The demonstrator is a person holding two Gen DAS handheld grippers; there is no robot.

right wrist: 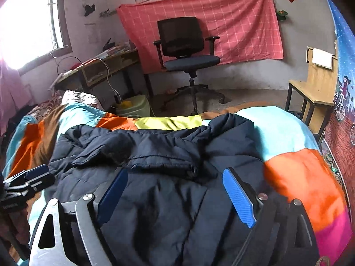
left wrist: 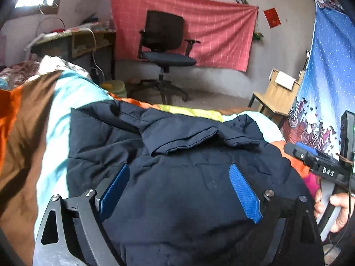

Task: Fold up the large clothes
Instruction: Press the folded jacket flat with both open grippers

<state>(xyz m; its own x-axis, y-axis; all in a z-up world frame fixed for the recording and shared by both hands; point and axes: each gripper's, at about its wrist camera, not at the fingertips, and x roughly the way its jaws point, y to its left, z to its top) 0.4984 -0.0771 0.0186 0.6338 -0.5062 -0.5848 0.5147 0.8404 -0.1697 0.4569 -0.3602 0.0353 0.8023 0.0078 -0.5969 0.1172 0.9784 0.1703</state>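
A dark navy padded jacket (left wrist: 177,177) lies partly folded on a bed with a patchwork cover (left wrist: 33,133); a sleeve (left wrist: 188,137) lies across its top. My left gripper (left wrist: 179,170) is open, its blue fingers (left wrist: 244,195) spread just above the jacket's near part. My right gripper (right wrist: 175,175) is open too, over the jacket (right wrist: 166,199) near its folded sleeve (right wrist: 155,155). The right gripper also shows at the right edge of the left wrist view (left wrist: 310,157), held by a hand. The left gripper shows at the left edge of the right wrist view (right wrist: 28,179).
A black office chair (right wrist: 186,51) stands beyond the bed before a pink cloth on the wall. A cluttered desk (right wrist: 99,68) is at the back left, a wooden chair (right wrist: 315,88) at the right, a blue patterned hanging (left wrist: 328,88) beside it.
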